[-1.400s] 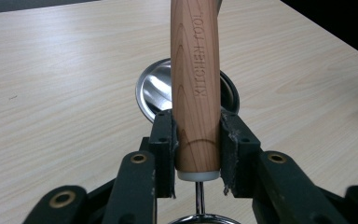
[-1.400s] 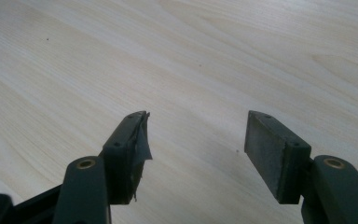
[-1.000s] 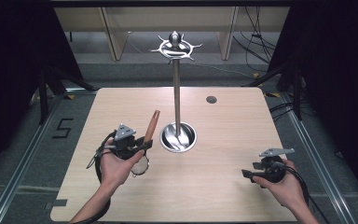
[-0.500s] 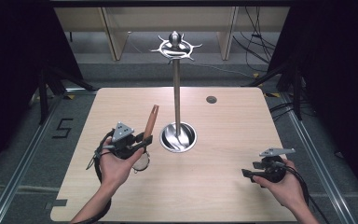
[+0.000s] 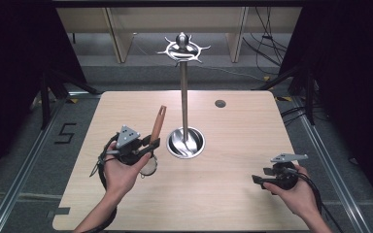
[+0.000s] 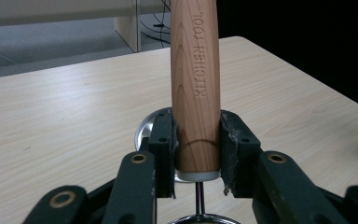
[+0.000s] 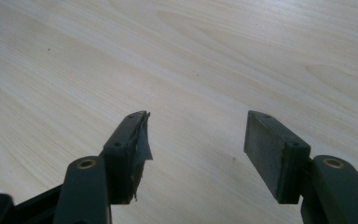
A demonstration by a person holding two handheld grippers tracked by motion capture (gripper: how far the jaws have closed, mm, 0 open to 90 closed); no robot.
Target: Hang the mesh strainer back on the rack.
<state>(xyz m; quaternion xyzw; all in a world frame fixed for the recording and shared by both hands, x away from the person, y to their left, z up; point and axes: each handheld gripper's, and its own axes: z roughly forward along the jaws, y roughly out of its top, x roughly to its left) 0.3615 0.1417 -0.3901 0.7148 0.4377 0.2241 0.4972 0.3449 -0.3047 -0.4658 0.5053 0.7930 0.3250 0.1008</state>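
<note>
Left claw (image 6: pixel 196 154) — clamped round wooden handle (image 6: pixel 195 84) stamped "KITCHEN TOOL"

Left hand (image 5: pixel 121 170), palm up, raises the left gripper (image 5: pixel 148 144) above the table, jaws clamped on a wooden handle (image 6: pixel 196 88); right hand (image 5: pixel 296 191) holds the right gripper (image 7: pixel 196 140) low, jaws spread apart.

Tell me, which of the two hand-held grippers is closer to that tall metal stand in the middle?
Left. The left gripper, clamped on a wooden-handled tool, sits just beside the metal stand's round base. The right gripper, jaws open, is well off toward the table's near right corner.
</note>
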